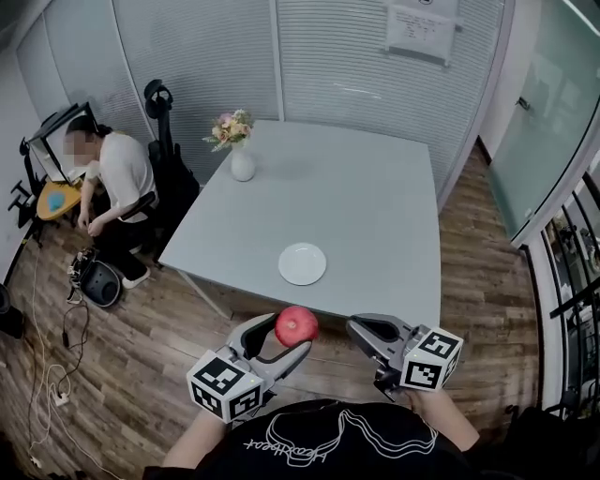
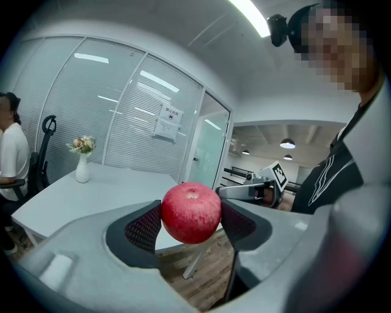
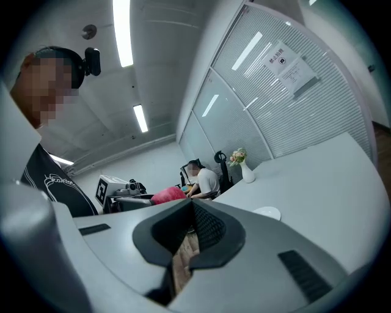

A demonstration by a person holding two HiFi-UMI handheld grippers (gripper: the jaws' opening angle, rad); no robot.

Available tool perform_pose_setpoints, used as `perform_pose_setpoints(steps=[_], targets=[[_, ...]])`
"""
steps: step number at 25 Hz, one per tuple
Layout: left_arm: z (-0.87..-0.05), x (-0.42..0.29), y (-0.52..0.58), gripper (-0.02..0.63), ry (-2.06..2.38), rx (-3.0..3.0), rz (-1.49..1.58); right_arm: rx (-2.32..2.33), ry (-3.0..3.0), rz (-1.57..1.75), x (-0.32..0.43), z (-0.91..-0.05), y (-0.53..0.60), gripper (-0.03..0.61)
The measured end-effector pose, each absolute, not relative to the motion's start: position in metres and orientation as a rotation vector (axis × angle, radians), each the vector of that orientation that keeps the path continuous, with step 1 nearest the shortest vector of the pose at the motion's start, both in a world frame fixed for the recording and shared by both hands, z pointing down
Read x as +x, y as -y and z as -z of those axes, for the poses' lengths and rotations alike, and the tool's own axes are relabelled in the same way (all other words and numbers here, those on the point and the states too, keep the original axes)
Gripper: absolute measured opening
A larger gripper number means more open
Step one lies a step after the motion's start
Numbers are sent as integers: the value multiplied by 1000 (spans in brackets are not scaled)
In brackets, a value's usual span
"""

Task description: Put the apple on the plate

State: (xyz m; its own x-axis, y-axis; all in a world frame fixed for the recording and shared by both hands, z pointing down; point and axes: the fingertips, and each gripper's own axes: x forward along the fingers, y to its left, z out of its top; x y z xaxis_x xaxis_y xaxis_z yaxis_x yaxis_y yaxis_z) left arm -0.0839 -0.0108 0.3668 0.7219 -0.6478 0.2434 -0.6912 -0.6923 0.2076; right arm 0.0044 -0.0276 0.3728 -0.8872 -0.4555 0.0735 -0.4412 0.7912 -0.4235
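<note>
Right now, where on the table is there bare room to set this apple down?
The table is mostly bare: the whole right side beyond the plate, and the middle stretch between plate and vase. The plate itself is empty. Only the vase's far-left corner is taken.

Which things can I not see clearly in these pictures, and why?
1. Print on the wall notice: too small in every view.
2. Sides of the apple: covered by the pads of the left tool, left gripper view.
3. Plate: absent from the left gripper view, perhaps behind the apple.
4. Holder's left arm: cut off by the head view's bottom edge.
</note>
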Motion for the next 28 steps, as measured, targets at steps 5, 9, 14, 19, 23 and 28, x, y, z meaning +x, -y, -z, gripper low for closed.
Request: perform_pose_setpoints(steps=[5,9,14,19,23,28], targets=[[-368,-106,41,305,1027,2669,-210,-794,-2928,673,-15,-373,50,9],[-368,-110,55,305,1019,2688,-195,-831,-2940,674,-17,-379,57,9],[-370,-105,75,305,1014,2685,-189,-807,-2902,712,-11,-378,73,9],[-381,-99,103,305,1007,2639,-207,-793,-2903,723,-4,-379,101,9],[-389,-96,128,305,1024,2624,-239,-803,-2913,751,0,-388,128,9],[-405,-90,166,305,1033,2588,-276,-813,-2920,798,8,-399,164,9]])
